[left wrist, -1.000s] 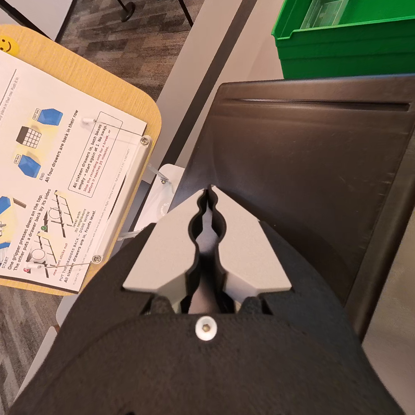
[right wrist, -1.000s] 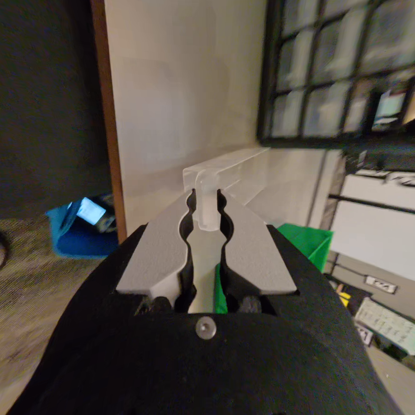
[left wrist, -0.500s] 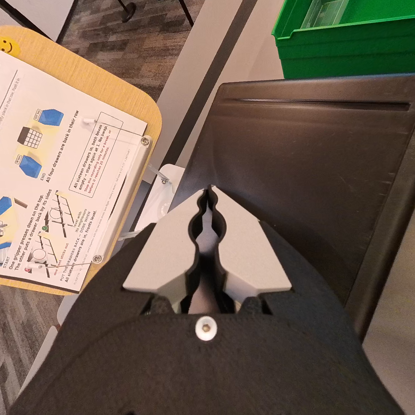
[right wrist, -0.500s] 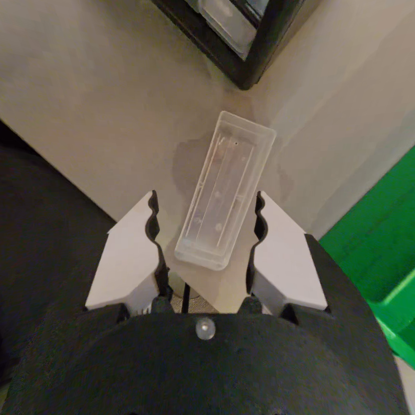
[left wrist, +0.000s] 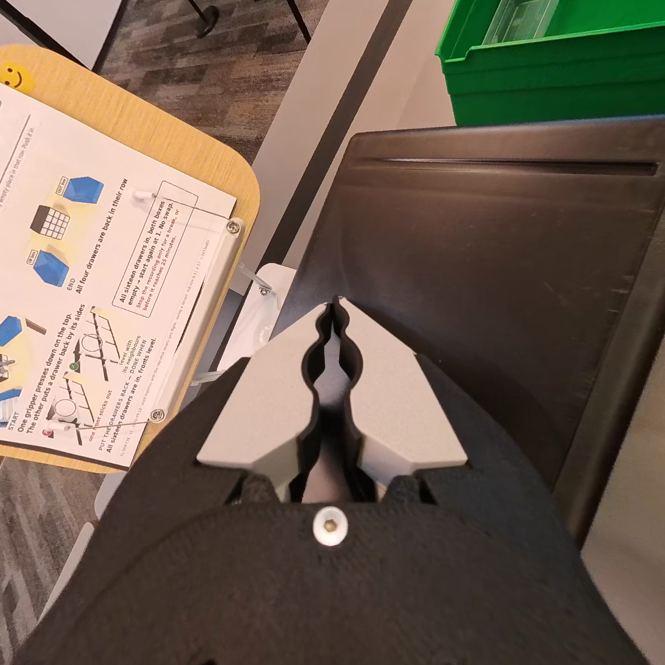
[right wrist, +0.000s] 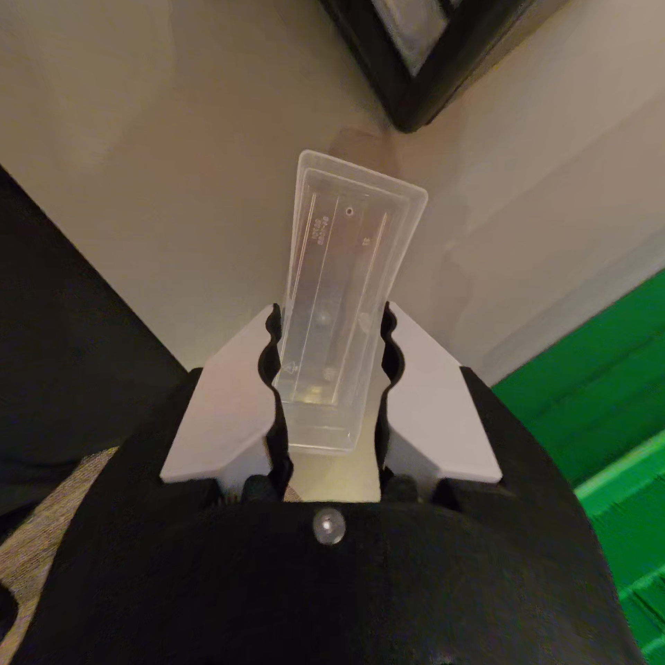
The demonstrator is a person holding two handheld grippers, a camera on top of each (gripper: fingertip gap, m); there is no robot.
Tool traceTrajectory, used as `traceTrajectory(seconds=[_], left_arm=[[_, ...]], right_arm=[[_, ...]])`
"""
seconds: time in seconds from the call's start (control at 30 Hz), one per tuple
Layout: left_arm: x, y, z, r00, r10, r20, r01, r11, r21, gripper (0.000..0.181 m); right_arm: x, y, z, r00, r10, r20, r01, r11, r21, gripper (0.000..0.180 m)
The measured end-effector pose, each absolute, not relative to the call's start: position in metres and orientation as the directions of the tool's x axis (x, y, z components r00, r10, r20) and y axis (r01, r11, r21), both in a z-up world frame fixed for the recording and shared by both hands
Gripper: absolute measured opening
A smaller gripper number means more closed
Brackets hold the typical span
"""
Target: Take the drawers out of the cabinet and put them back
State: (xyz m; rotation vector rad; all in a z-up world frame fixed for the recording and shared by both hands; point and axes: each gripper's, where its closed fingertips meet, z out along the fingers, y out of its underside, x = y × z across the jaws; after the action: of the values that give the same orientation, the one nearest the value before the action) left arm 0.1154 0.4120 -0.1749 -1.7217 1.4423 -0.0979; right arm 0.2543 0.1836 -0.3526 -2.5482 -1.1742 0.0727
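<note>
Here the right claw (right wrist: 329,320) clasps the drawer (right wrist: 345,288); the left claw (left wrist: 333,306) rests closed atop the cabinet (left wrist: 503,270).

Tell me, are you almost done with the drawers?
Not yet. Done: a spare drawer lies in the green bin. In hand: the left gripper, shut, presses on the cabinet top, while the right gripper seems to pinch the sides of a clear drawer on the table. Left: sliding it back in; how many others remain isn't visible.
</note>
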Motion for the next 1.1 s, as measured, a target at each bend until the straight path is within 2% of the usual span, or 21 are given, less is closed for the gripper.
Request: traceTrajectory(seconds=[0.03,0.1,0.2,0.27,0.33,0.53,0.73,0.93,1.0,1.1], left_arm=[[0.115,0.412,-0.175,0.327,-0.833,-0.446,-0.766,0.043,-0.642,0.0],[0.115,0.412,-0.175,0.328,-0.835,-0.443,-0.765,0.041,-0.643,0.0],[0.115,0.412,-0.175,0.328,-0.835,-0.442,-0.765,0.04,-0.643,0.0],[0.115,0.412,-0.175,0.327,-0.834,-0.445,-0.765,0.042,-0.642,0.0],[0.115,0.412,-0.175,0.327,-0.834,-0.444,-0.765,0.042,-0.642,0.0],[0.115,0.412,-0.175,0.328,-0.836,-0.44,-0.764,0.039,-0.644,0.0],[0.115,0.412,-0.175,0.328,-0.835,-0.442,-0.765,0.04,-0.643,0.0],[0.115,0.412,-0.175,0.328,-0.836,-0.441,-0.765,0.039,-0.643,0.0],[0.115,0.412,-0.175,0.328,-0.836,-0.44,-0.765,0.039,-0.643,0.0],[0.115,0.412,-0.175,0.328,-0.835,-0.441,-0.765,0.04,-0.643,0.0]], right_arm=[[0.257,0.185,-0.34,0.646,0.756,0.105,0.737,-0.582,-0.343,0.055],[0.264,0.191,-0.307,0.606,0.779,0.162,0.76,-0.507,-0.408,0.054],[0.299,0.209,-0.253,0.57,0.765,0.299,0.797,-0.427,-0.428,0.054],[0.335,0.224,-0.225,0.552,0.744,0.377,0.823,-0.413,-0.39,0.055],[0.375,0.241,-0.212,0.503,0.734,0.456,0.863,-0.403,-0.304,0.055],[0.46,0.278,-0.263,0.392,0.817,0.423,0.911,-0.41,-0.053,0.054],[0.477,0.3,-0.332,0.286,0.906,0.314,0.945,-0.321,0.065,0.056],[0.499,0.317,-0.368,0.181,0.941,0.287,0.949,-0.244,0.201,0.063],[0.506,0.331,-0.367,0.142,0.926,0.35,0.94,-0.237,0.245,0.064],[0.518,0.347,-0.363,0.08,0.895,0.44,0.916,-0.24,0.322,0.081]])
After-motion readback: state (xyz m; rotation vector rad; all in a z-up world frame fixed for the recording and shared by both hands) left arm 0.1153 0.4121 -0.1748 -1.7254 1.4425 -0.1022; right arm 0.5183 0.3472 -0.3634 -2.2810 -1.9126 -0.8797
